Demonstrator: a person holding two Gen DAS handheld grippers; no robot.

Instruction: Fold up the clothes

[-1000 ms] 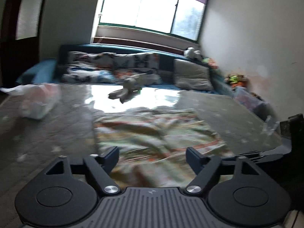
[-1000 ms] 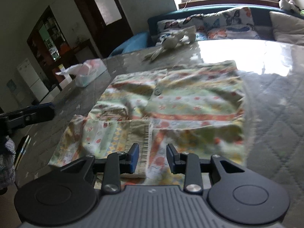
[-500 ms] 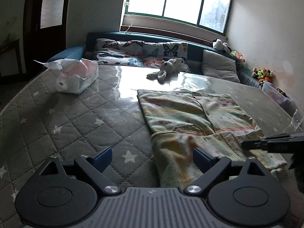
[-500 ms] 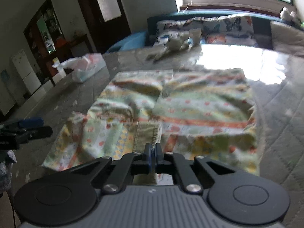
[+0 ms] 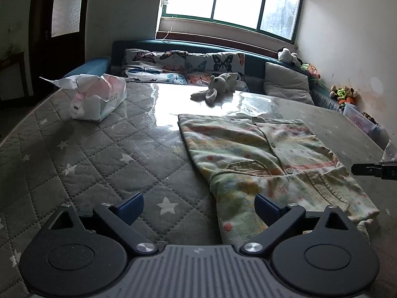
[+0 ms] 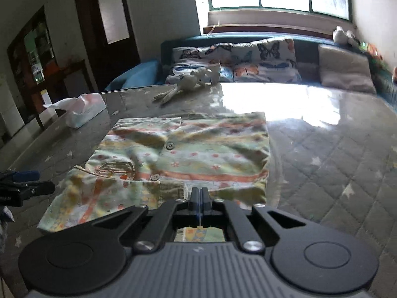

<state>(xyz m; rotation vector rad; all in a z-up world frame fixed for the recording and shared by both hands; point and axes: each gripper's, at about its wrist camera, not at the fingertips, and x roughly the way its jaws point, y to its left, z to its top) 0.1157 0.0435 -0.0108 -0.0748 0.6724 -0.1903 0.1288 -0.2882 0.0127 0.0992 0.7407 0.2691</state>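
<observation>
I am pinching the near hem of the patterned shirt with my right claw, its fingers pressed together on the cloth. My left claw is hovering wide open, empty, over the shirt's near-left corner on the quilted bed.

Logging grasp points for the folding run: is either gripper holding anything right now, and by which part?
The right gripper is shut on the near hem of the patterned shirt. The left gripper is open, above the mattress, holding nothing.
</observation>
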